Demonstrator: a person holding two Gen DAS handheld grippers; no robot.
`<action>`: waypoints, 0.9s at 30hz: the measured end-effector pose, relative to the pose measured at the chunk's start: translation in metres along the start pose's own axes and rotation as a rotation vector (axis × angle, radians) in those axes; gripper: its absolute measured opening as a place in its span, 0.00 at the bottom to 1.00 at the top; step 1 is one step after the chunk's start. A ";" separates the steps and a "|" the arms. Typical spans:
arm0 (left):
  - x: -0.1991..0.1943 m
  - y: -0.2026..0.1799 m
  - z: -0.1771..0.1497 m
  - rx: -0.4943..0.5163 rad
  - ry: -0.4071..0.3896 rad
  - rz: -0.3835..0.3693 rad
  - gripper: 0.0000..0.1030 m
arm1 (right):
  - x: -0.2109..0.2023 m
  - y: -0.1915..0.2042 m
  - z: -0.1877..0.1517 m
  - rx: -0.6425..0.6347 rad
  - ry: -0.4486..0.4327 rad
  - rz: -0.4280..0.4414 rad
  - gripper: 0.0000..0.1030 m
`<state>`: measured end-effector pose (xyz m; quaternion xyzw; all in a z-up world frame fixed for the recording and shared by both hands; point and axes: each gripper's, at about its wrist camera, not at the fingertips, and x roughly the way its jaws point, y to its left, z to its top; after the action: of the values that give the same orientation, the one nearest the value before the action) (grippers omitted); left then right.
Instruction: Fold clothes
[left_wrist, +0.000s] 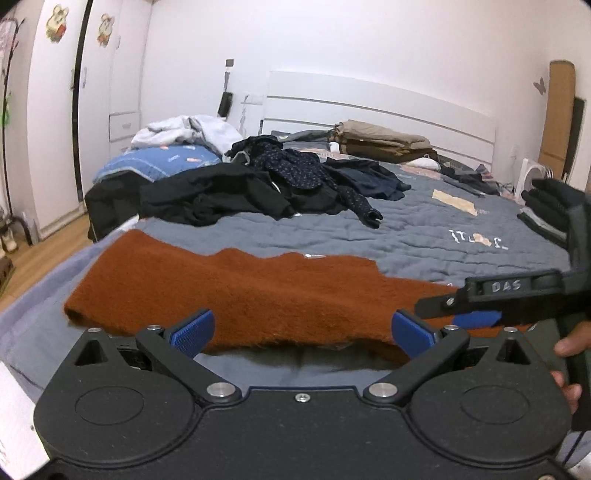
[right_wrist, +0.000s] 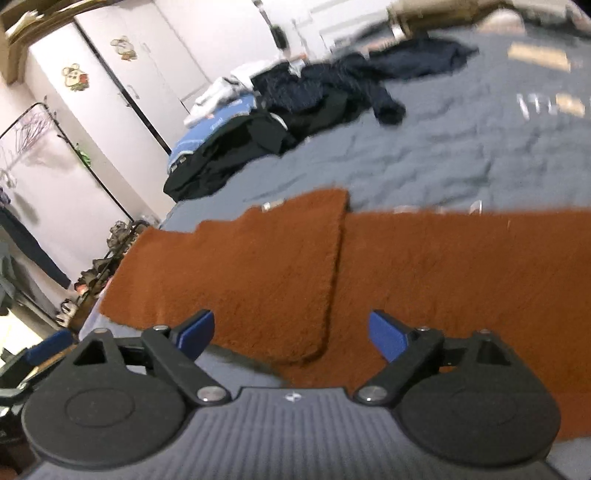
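Rust sweater (right_wrist: 258, 266) — just beyond (flat) hand-held gripper (right_wrist: 291, 334)

A rust-brown fuzzy garment (left_wrist: 236, 291) is spread flat on the grey quilt (left_wrist: 424, 236). The left gripper (left_wrist: 303, 332) is held over its near edge, jaws wide apart (nothing pinched). The right gripper (left_wrist: 476, 314) is seen at the right, over the garment's end. Dark clothes (left_wrist: 258, 188) are heaped behind.

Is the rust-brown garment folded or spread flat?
Partly folded: the rust-brown garment has one flap doubled over it, its edge showing.
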<state>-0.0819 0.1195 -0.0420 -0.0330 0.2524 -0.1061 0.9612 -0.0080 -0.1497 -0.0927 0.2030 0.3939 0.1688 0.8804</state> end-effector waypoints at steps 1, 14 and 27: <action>0.000 0.001 0.000 -0.011 0.003 -0.003 1.00 | 0.002 -0.002 -0.001 0.012 0.004 0.008 0.83; 0.000 0.003 0.001 -0.044 0.011 -0.013 1.00 | 0.028 -0.022 -0.003 0.155 0.092 0.136 0.39; 0.005 0.004 0.002 -0.051 0.023 -0.012 1.00 | 0.030 -0.031 -0.003 0.240 0.048 0.189 0.08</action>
<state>-0.0757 0.1224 -0.0437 -0.0580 0.2661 -0.1058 0.9564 0.0131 -0.1616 -0.1286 0.3387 0.4114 0.2076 0.8203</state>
